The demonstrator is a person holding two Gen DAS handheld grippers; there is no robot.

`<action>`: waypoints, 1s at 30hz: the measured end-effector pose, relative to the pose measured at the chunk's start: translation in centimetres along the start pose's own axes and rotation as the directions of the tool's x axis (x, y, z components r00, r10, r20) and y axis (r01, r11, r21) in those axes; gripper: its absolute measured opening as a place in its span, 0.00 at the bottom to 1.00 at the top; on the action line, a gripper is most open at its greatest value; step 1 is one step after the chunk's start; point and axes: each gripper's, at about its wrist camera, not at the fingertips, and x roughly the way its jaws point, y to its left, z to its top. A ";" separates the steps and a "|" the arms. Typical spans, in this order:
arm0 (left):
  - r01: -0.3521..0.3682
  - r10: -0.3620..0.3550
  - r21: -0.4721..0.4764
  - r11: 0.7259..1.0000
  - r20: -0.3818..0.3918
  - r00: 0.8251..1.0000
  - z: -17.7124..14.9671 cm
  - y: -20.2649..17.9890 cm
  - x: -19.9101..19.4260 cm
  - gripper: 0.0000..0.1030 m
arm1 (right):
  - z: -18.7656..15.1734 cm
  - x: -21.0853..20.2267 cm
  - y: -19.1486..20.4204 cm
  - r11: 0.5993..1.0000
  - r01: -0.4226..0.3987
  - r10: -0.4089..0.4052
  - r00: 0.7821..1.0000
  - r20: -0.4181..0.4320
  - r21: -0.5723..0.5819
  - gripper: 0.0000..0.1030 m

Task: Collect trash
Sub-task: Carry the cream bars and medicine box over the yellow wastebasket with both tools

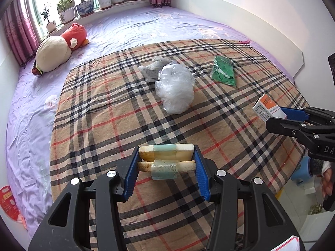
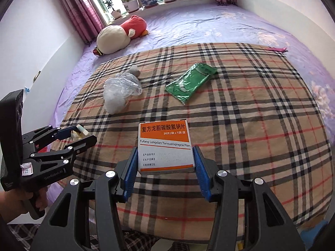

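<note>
Nearest the left wrist camera, the left gripper (image 1: pixel 166 163) has its blue fingers (image 1: pixel 130 176) clenched on a stained foam block (image 1: pixel 166 152) wrapped with clear greenish tape; a thinner taped strip of the same foam sits just below it between the same pads. In the right wrist view the right gripper (image 2: pixel 166 160) grips an orange-and-white medicine box (image 2: pixel 165 146) by its two side edges, printed face toward the camera. Both loads are held above the plaid blanket (image 1: pixel 104 125) that covers the near part of the bed. Each gripper also shows in the other's view: the right one at the right edge with the box at its tips, the left one at the lower left, with a hand (image 2: pixel 38 198) wrapped round its handle.

More trash lies on the blanket, well apart from both grippers: a crumpled clear plastic bag (image 1: pixel 175 89), a grey knitted sock (image 1: pixel 155 68) touching its far side, and a green foil wrapper (image 1: pixel 223 71) lying flat off to the right. Farther back, on the purple sheet (image 1: pixel 125 31), a red-and-cream plush toy (image 1: pixel 59 49) rests near the windowsill, which carries a row of potted plants (image 1: pixel 85 5).
</note>
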 end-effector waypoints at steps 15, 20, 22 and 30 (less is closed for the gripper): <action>0.093 -0.099 0.151 0.984 0.030 0.995 1.3 -8.3 -1.4 0.47 | -3.9 -6.8 -4.9 0.992 0.048 -0.059 0.993 0.103 0.114 0.51; 0.143 -0.155 0.245 0.959 0.031 0.987 1.5 -12.7 -2.2 0.47 | -6.7 -10.1 -7.2 0.980 0.066 -0.093 0.985 0.143 0.187 0.51; 0.165 -0.181 0.290 0.943 0.026 0.983 1.4 -14.8 -2.5 0.47 | -8.0 -11.4 -8.3 0.973 0.077 -0.112 0.982 0.154 0.220 0.51; 0.270 -0.295 0.461 0.845 -0.020 0.955 0.0 -23.2 -4.0 0.47 | -15.0 -16.5 -13.1 0.914 0.148 -0.222 0.961 0.162 0.377 0.51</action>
